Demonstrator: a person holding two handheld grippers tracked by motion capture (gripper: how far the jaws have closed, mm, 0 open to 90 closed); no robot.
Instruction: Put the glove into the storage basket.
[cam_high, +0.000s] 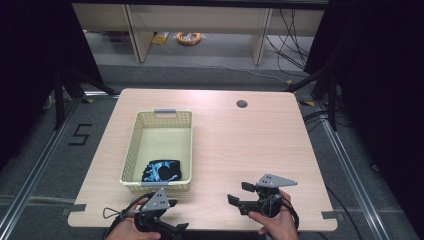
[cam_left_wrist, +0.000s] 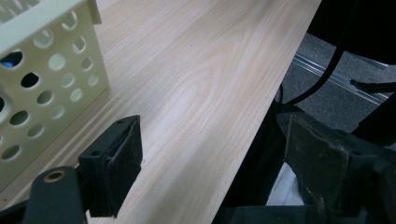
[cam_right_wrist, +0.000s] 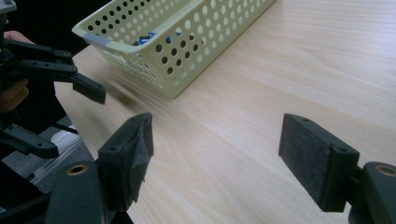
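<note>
The blue-and-black cloth in the basket is too small and bunched to identify, and through the basket holes it's just blue specks. The left gripper is half cut off at the bottom edge.

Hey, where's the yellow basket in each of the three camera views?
High view: the basket sits left of centre on the table, its near end close to the left gripper.
Left gripper view: the basket's perforated corner is at the upper left.
Right gripper view: the basket runs across the top, left of centre.
Shared landmark: the blue and black cloth inside the basket.
</note>
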